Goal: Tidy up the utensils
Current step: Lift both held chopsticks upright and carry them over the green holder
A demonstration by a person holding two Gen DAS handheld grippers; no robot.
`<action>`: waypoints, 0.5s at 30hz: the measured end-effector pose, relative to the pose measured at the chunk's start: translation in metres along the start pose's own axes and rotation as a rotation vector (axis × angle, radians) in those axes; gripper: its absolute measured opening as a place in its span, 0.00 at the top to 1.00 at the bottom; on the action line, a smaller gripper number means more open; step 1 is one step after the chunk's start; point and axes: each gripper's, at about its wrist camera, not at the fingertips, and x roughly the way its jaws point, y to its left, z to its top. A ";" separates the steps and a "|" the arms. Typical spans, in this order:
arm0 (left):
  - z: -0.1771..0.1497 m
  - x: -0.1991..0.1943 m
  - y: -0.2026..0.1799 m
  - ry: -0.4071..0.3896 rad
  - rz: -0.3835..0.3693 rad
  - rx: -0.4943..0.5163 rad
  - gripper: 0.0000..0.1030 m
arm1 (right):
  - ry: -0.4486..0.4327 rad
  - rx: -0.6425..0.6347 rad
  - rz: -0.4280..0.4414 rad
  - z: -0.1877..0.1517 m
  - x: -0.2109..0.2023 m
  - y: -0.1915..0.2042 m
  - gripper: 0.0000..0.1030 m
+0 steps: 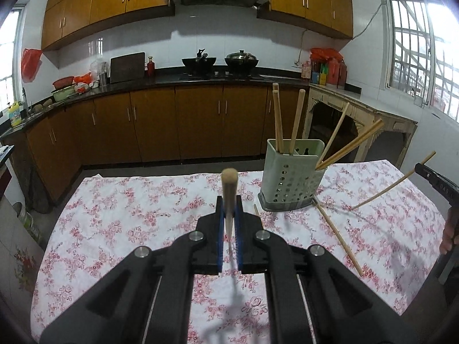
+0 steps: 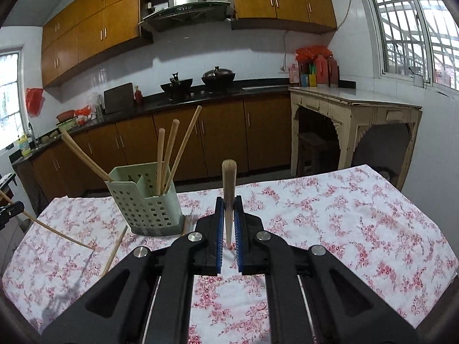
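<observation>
My left gripper [image 1: 229, 202] is shut on a wooden chopstick [image 1: 229, 183] that points up and away above the floral tablecloth [image 1: 129, 200]. My right gripper [image 2: 229, 202] is shut on another chopstick [image 2: 229, 180] the same way. A pale green perforated utensil holder [image 1: 292, 183] [image 2: 146, 203] stands on the table with several chopsticks in it. It is ahead and right of the left gripper, and ahead and left of the right one. One loose chopstick [image 1: 338, 235] [image 2: 114, 250] lies on the cloth beside the holder. Each view catches the other gripper [image 1: 423, 172] [image 2: 13, 209] at its edge.
Beyond the table are brown kitchen cabinets [image 1: 198, 120] under a dark counter with two woks [image 1: 221, 61]. A cream side table [image 2: 358, 106] stands at the right under a barred window. A person's hand [image 1: 449, 229] shows at the right edge.
</observation>
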 end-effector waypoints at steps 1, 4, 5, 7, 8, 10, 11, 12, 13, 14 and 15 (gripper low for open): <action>0.000 0.001 0.001 0.001 0.000 -0.001 0.93 | -0.001 0.001 0.000 0.000 0.000 0.000 0.93; -0.001 0.001 0.003 0.002 0.000 -0.003 0.93 | -0.001 0.000 0.000 0.000 0.001 0.001 0.93; -0.001 0.001 0.003 0.002 0.000 -0.004 0.93 | -0.001 0.000 0.000 0.000 0.001 0.001 0.93; -0.001 0.000 0.003 0.002 0.001 -0.004 0.93 | -0.002 -0.001 0.002 -0.001 0.001 0.002 0.93; -0.001 0.000 0.003 0.002 0.001 -0.004 0.93 | -0.002 -0.001 0.002 0.000 0.001 0.002 0.93; 0.000 0.000 0.002 0.001 0.007 -0.004 0.93 | -0.005 0.000 0.003 0.001 0.000 0.002 0.93; 0.000 0.000 0.003 0.000 0.009 -0.005 0.93 | -0.006 0.001 0.004 0.002 -0.001 0.002 0.93; 0.000 -0.001 0.003 -0.002 0.011 -0.007 0.93 | -0.009 0.001 0.005 0.003 -0.001 0.002 0.93; 0.001 -0.001 0.004 -0.003 0.011 -0.008 0.93 | -0.013 0.001 0.006 0.004 -0.003 0.003 0.93; 0.002 -0.003 0.004 -0.006 0.011 -0.010 0.93 | -0.016 0.002 0.009 0.006 -0.004 0.003 0.93; 0.003 -0.004 0.004 -0.009 0.010 -0.012 0.93 | -0.019 0.002 0.012 0.007 -0.005 0.004 0.93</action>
